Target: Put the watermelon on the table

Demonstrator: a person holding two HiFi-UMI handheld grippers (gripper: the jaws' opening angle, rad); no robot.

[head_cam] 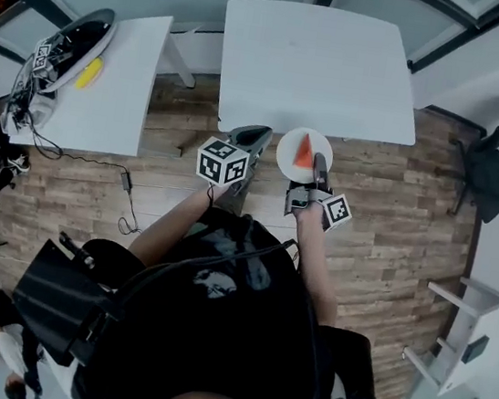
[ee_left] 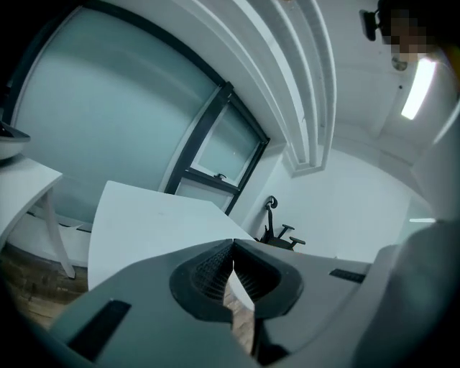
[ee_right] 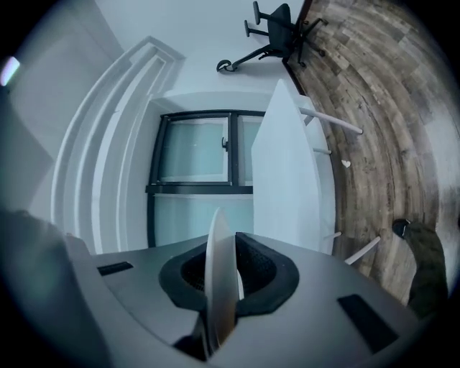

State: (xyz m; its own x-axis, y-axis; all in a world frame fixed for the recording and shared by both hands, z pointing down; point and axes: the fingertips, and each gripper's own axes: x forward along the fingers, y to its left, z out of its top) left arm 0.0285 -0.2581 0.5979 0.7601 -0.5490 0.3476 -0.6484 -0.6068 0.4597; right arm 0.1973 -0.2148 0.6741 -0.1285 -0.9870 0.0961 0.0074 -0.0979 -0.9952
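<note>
In the head view a red watermelon wedge [head_cam: 305, 151] lies on a small white plate [head_cam: 289, 158], held out just at the near edge of the big white table [head_cam: 314, 65]. My right gripper [head_cam: 318, 169] is shut on the plate's rim; in the right gripper view the plate [ee_right: 218, 277] stands edge-on between the pads. My left gripper [head_cam: 251, 139] hovers beside the plate to its left, at the table's near edge. The left gripper view shows its jaws [ee_left: 233, 269] shut with nothing in them, and the white table [ee_left: 154, 230] ahead.
A second white table [head_cam: 118, 83] stands at the left with a round dish [head_cam: 72, 49], a yellow object [head_cam: 88, 73] and cables. A black office chair [head_cam: 494, 164] sits at the right on the wooden floor [head_cam: 413, 217]. White furniture stands at the lower right.
</note>
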